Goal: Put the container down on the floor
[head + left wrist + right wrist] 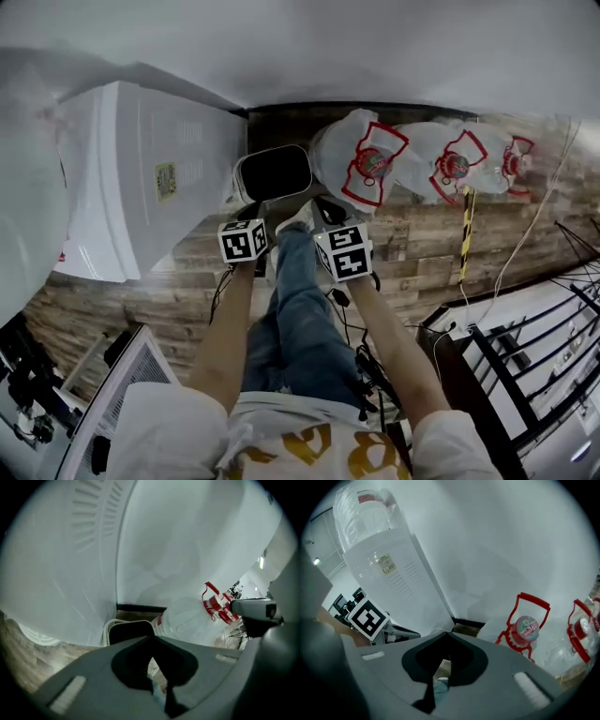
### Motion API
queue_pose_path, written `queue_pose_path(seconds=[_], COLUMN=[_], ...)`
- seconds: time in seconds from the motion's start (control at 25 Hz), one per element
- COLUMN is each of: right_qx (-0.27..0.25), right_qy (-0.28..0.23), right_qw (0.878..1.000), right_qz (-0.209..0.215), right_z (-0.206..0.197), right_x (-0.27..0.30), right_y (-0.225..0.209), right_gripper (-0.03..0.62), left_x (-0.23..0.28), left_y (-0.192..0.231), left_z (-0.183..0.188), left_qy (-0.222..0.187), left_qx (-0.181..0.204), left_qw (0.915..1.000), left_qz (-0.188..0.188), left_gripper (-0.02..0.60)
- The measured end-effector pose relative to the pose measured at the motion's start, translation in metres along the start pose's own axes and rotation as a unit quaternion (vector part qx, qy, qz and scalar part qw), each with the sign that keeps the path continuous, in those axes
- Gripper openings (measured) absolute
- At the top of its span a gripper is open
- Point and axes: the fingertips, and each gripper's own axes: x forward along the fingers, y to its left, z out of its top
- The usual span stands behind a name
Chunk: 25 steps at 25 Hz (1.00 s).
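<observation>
A person stands over a wood-plank floor (422, 239) with both arms stretched forward, a gripper in each hand, blue jeans (300, 309) showing between them. The container (274, 173), a white-rimmed bin with a dark inside, stands upright on the floor in the far corner against the wall's dark baseboard. A white dispenser (141, 178) rises just to its left, and a clear jug (361, 164) with a red handle sits just beside it on the right. A second jug (452, 164) and a third jug (511, 157) line the wall farther right. The left gripper (151, 639) has its jaws closed tip to tip with nothing between them. Only floor and a scrap of denim show through the gap behind the tips, and the container sits just beyond them, unheld. The right gripper (447, 633) is likewise closed on nothing and points at the same corner. Its view takes in the dispenser with a bottle (365, 513) on top at far left and the red-handled jug at right. It also catches the left gripper's marker cube (368, 617) low on the left. From the head view, that cube lies near the container's near-left edge, while the right gripper's cube (344, 251) hangs nearer the person. A black rack (525, 356) fills the near right.
</observation>
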Motion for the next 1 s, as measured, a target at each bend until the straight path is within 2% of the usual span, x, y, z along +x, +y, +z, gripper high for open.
queue_pose_path(seconds=[0.16,0.28,0.36,0.44,0.6,0.68,0.76,0.88,1.0], right_qx=[-0.013,-0.023,-0.028,-0.025,0.016,0.02,0.004,-0.029,-0.043], right_qy=[-0.013,-0.026,-0.036,-0.051,-0.084,-0.097,-0.112,-0.154,-0.176], right_qw=[1.0,0.999,0.999,0.998,0.996,0.995,0.994,0.988,0.983], right_qz=[-0.006,-0.01,-0.015,-0.02,-0.019,-0.019,-0.016,-0.005,-0.022], right_z=[0.019,0.035,0.045,0.057,0.081,0.093,0.103,0.124,0.135], right_x=[-0.024,-0.045,-0.062,-0.08,-0.104,-0.111,-0.12,-0.15,-0.176], right_y=[0.002,0.004,0.005,0.005,0.004,0.006,0.017,0.043,0.055], right_gripper=[0.031,0.031,0.031,0.031,0.031,0.031,0.031,0.031,0.031], left_x=[-0.03,-0.055,-0.076,-0.097,-0.128,-0.14,-0.155,-0.181,-0.208], left_y=[-0.028,-0.055,-0.069,-0.079,-0.11,-0.121,-0.126,-0.132,-0.144], left_z=[0.028,0.052,0.065,0.076,0.094,0.104,0.114,0.126,0.14], left_qy=[-0.039,-0.084,-0.109,-0.127,-0.132,-0.141,-0.156,-0.18,-0.201], left_qx=[0.019,0.017,0.014,0.022,0.081,0.098,0.099,0.082,0.082], left_qw=[0.9984,0.9915,0.9868,0.984,0.9785,0.9753,0.9725,0.969,0.9636], left_qz=[-0.036,-0.098,-0.119,-0.124,-0.136,-0.139,-0.142,-0.148,-0.156], left_gripper=[0.002,0.002,0.002,0.0,0.0,0.002,0.002,0.002,0.002])
